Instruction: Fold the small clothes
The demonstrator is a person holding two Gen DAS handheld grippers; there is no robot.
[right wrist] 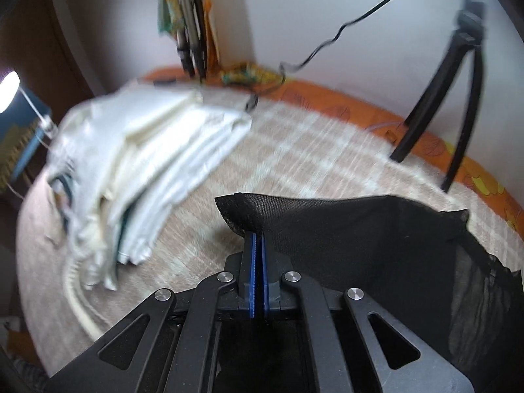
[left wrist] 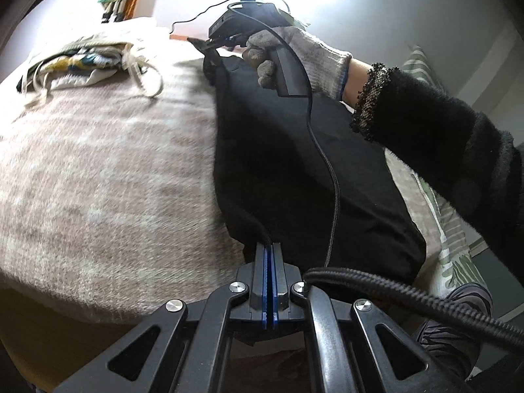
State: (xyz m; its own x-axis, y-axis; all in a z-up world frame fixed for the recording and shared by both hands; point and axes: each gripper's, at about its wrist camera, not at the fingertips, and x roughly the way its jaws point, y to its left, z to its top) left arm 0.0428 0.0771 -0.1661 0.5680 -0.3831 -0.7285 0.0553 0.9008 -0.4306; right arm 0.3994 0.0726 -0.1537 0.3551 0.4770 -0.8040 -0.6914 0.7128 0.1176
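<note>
A checked pinkish blanket bears a black garment and folded pale clothes.

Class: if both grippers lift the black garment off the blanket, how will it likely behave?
The black garment probably sags between the left gripper and right gripper: it already drapes limply. Its sheer weave suggests it is light. Thin cloth might slip.

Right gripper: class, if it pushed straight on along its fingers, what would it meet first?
The right gripper is shut on the black garment, so that cloth comes first; beyond it, probably the checked blanket, though depth is unclear.
</note>
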